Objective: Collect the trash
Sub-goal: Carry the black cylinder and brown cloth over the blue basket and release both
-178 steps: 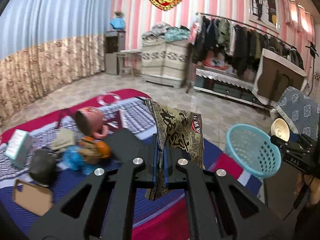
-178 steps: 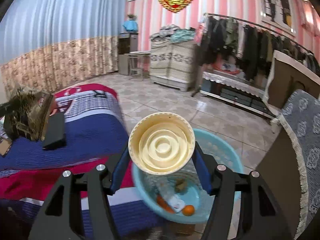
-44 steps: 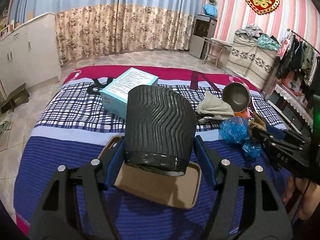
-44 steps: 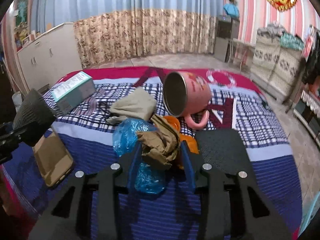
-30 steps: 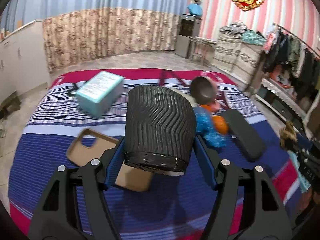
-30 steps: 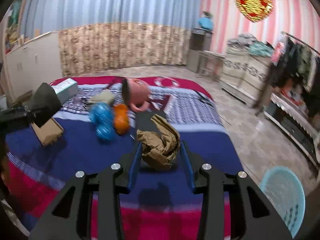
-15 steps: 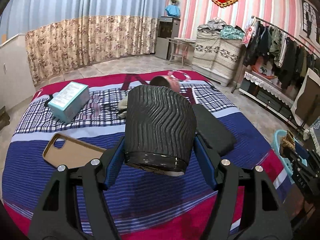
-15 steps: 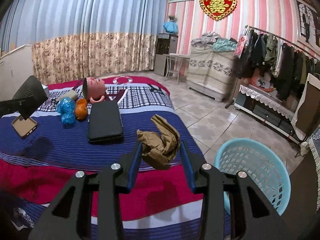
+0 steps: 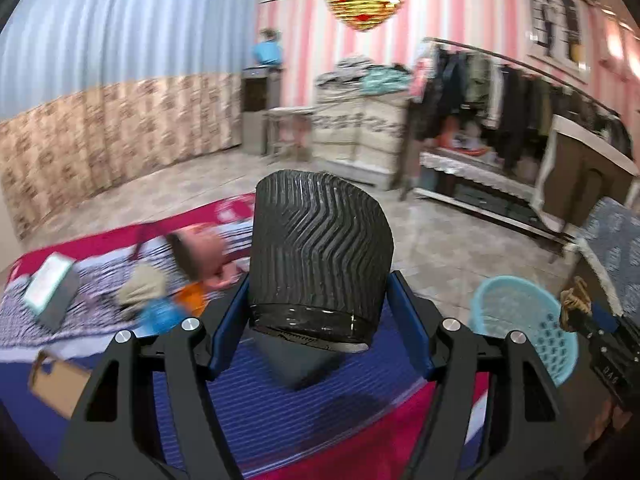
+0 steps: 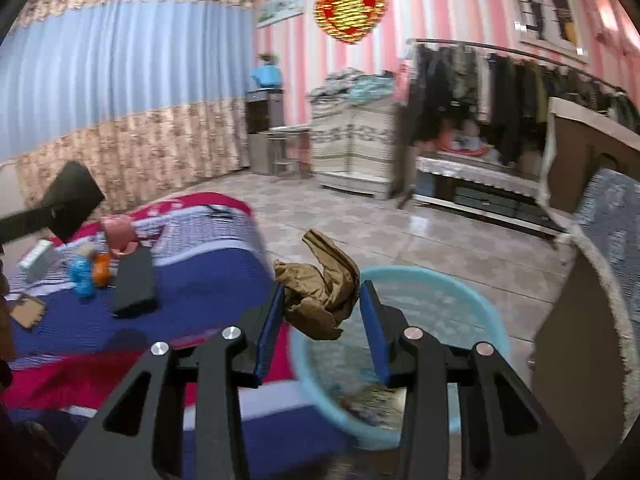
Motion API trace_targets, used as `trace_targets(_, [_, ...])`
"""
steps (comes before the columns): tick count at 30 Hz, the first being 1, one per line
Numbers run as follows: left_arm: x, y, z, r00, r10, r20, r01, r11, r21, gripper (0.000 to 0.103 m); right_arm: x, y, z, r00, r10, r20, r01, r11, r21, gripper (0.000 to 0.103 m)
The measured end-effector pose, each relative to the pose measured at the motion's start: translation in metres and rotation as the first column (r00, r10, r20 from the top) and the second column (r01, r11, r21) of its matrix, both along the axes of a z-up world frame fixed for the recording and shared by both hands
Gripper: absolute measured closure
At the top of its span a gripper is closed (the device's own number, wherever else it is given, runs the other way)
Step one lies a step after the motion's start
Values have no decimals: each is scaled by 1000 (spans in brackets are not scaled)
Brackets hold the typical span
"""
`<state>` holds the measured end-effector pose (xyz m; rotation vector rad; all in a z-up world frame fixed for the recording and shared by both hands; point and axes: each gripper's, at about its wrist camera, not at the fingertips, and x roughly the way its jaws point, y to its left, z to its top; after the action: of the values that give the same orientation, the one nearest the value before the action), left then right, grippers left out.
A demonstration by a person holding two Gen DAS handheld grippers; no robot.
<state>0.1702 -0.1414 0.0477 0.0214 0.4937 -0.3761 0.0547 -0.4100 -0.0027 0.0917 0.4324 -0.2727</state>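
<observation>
Only in the right wrist view: basket [image 10: 476,300] interior directly below the right gripper [image 10: 322,312], blurred scraps at its bottom. Only in the left wrist view: ribbed surface of the black cup [image 9: 320,256] filling the left gripper [image 9: 320,316].

Left jaws spread wide, clamped on the black cup's sides, above the bed [image 9: 256,400]. Right jaws partly closed, pinching the crumpled brown wrapper [image 10: 320,300] over the basket rim.

Motion-blurred on the bed: pink mug [image 9: 196,252], blue bag [image 9: 160,314], teal box [image 9: 50,288]. Phone case [image 9: 56,380] cut by the left jaw arm.
</observation>
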Motion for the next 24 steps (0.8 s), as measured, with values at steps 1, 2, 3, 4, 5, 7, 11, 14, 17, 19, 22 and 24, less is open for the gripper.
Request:
trace_targets(1, [0, -15, 1, 999, -33, 4, 33, 999, 4, 37, -3, -10, -2, 1000, -21, -6, 21, 1000, 2, 64])
trace_targets(2, [-2, -29, 1, 998, -63, 4, 63, 998, 2, 37, -10, -23, -5, 999, -51, -10, 51, 999, 7, 64])
trace_targets(3, [-4, -42, 2, 995, -97, 1, 97, 995, -6, 37, -14, -31, -6, 997, -73, -7, 73, 997, 8, 64])
trace_targets(4, [-5, -53, 0, 992, -128, -2, 128, 992, -15, 37, -19, -40, -6, 995, -95, 0, 95, 995, 7, 64])
trace_targets(5, [-7, -63, -1, 987, -158, -4, 158, 987, -20, 37, -23, -49, -7, 993, -118, 3, 118, 993, 6, 64])
trace_targets(7, [-15, -92, -6, 977, -215, 4, 215, 977, -2, 37, -28, -64, -8, 989, -150, 8, 150, 989, 10, 64])
trace_targets(11, [-28, -135, -22, 955, -297, -10, 298, 954, 29, 37, -36, -87, -14, 981, -194, 9, 194, 981, 26, 64])
trace_targets(14, [-30, -153, -36, 944, -328, -32, 329, 944, 31, 37, -39, -97, -20, 977, -215, 8, 215, 976, 46, 64])
trace_targets(17, [-28, -173, -49, 931, -360, -61, 362, 931, 43, 37, -39, -108, -27, 973, -230, 0, 229, 970, 79, 64])
trace_targets(19, [-29, -184, -58, 925, -373, -71, 378, 924, 65, 37, -36, -112, -32, 972, -235, -10, 235, 968, 92, 64])
trace_targets(22, [-24, -199, -69, 916, -391, -94, 399, 914, 79, 37, -34, -118, -42, 972, -235, -28, 237, 965, 114, 64])
trace_targets(24, [-20, -209, -76, 909, -402, -106, 411, 909, 78, 37, -31, -119, -47, 972, -231, -42, 234, 965, 119, 64])
